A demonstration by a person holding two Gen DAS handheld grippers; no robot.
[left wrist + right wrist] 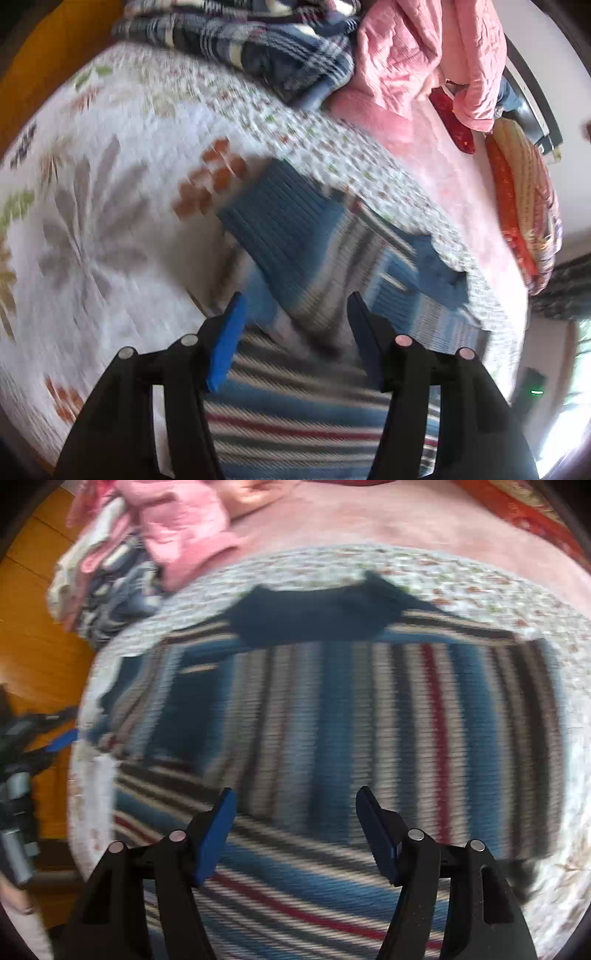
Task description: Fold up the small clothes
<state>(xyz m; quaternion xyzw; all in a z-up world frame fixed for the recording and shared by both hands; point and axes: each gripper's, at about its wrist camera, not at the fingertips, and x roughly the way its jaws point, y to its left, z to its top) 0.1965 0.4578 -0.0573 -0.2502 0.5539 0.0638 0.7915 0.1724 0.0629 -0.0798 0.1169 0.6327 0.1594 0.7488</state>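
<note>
The striped shirt (369, 720) lies spread on the floral quilt (110, 221) of a bed, its dark collar (310, 616) at the far edge in the right wrist view and one side already turned over onto the body, so that bands of blue, grey, white and red cross at right angles. It looks like a light ribbed knit: soft, limp, nothing to break, and likely to sag and drag on the quilt if lifted by a single point (the blur hides any finer texture). The better holds, I judge, are at a hem corner or along the folded edge, pinching both layers together and keeping the cloth low as it travels. The left hand-held gripper (295, 314) hovers over the shirt with its jaws spread and nothing between them; the right hand-held gripper (295, 808) is likewise released above the stripes. Farther out, plaid cloth (258, 48) and pink garments (424, 48) are heaped beside the quilt.
</note>
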